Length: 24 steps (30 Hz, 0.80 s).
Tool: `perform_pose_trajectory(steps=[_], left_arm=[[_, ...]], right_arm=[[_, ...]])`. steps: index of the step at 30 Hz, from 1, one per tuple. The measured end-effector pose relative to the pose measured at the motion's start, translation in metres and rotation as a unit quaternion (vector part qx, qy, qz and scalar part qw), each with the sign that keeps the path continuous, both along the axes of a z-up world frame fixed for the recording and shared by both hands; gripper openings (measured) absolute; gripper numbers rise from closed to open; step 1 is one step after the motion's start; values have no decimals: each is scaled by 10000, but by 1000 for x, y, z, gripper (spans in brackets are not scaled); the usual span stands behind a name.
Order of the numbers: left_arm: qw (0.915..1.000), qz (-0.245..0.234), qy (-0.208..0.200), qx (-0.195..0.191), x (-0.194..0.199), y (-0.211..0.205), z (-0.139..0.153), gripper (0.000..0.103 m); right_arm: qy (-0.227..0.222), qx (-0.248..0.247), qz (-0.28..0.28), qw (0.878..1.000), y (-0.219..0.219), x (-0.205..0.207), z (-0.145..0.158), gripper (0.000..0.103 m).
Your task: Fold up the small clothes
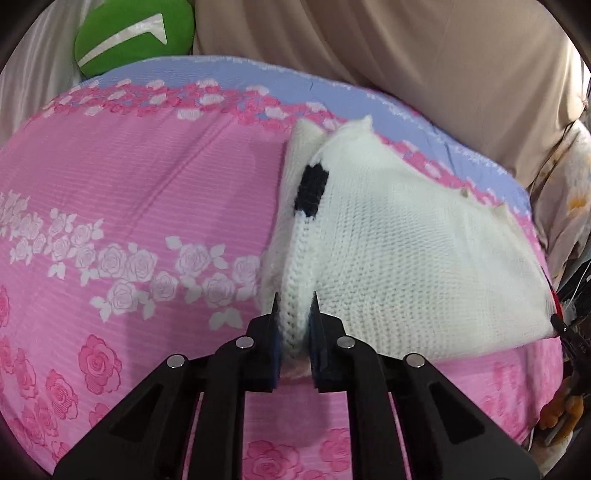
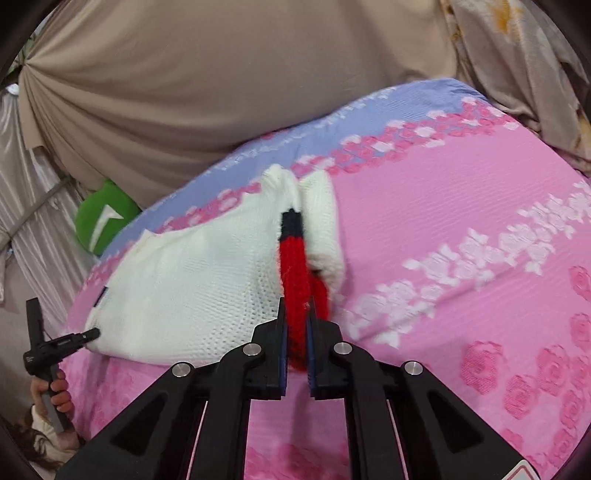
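A small white knit sweater [image 1: 406, 251] with black and red patches lies stretched across the pink floral bedspread [image 1: 129, 184]. My left gripper [image 1: 294, 301] is shut on its white ribbed edge, lifting it a little. In the right wrist view the sweater [image 2: 199, 280] spreads to the left, and my right gripper [image 2: 296, 306] is shut on its red knit edge [image 2: 295, 273]. The left gripper [image 2: 88, 336] shows at the sweater's far corner. The right gripper tip [image 1: 557, 321] shows at the right edge of the left wrist view.
A green cushion [image 1: 136, 33] lies at the head of the bed, also in the right wrist view [image 2: 103, 218]. Beige drapes [image 2: 221, 92] hang behind the bed. The bedspread's blue band [image 1: 258, 74] runs along the far side.
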State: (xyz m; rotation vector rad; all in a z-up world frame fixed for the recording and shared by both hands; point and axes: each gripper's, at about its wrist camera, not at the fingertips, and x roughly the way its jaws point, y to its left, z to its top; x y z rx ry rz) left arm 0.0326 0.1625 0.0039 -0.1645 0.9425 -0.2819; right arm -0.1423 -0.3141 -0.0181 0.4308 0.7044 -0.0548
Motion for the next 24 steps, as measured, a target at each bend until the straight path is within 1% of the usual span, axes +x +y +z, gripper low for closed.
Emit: perform_pose_trajectory(steps=[1,2,4,5,6,7,8,9,10,11,12,13,14,15,16,17,18,19,21,24], left_arm=[[10000,8,35,-29,0,0,-6,10],[10000,10,-53,17,-3,-1,-6,10],[9999,54,-72,71,-5,-4,-3,11],[9999,66,-84,46,-6,-4,1,11],[9999,71,-127,-29,-9,-3,8,14],[9996,61,-246,-129,-12,-3,19,15],[9989,56,-426,-198,-13,-2,31,16],[9980,47,-597,-210,-13,-4,43,26],[9966,3,-789,-222,-9,-6,55,45],[9952,-3,-954,-234,-4,-9,66,55],[9934,37,-1121,-241,5,-14,75,64],[9920,25,-1251,-189,18,-21,82,65],[9917,0,-1283,-113,31,-27,85,65],[9922,-96,-1239,-75,50,-36,86,67],[9930,-172,-1160,-114,68,-43,83,69],[9939,-160,-1077,-155,81,-48,80,71],[9954,-227,-901,-226,100,-56,74,81],[9965,-310,-735,-260,117,-63,65,83],[9983,-137,-537,-202,139,-72,51,82],[9993,-271,-180,-194,167,-82,27,82]], right_arm=[[244,101,-32,9996,-4,4,-15,7],[448,190,-19,9988,-6,8,-26,7],[370,48,19,9993,-2,9,-16,8],[283,7,46,9996,0,9,-9,14],[166,-22,21,9999,2,9,-1,16],[105,-70,5,9999,3,11,6,20],[21,-132,11,9999,4,14,15,31],[-149,-184,23,9997,5,18,27,41],[-323,-209,50,9992,6,24,37,63],[-509,-249,124,9983,8,31,47,72],[-625,-330,229,9972,11,44,56,73],[-644,-413,270,9967,14,59,62,73],[-631,-449,318,9965,15,74,66,73],[-604,-432,417,9964,17,95,68,73],[-569,-397,456,9965,18,112,68,73],[-494,-369,445,9971,18,130,67,75],[-402,-354,386,9978,17,146,64,76],[-303,-338,332,9984,16,160,61,77],[-116,-273,248,9993,11,186,51,77],[152,-197,225,9994,9,210,35,77]])
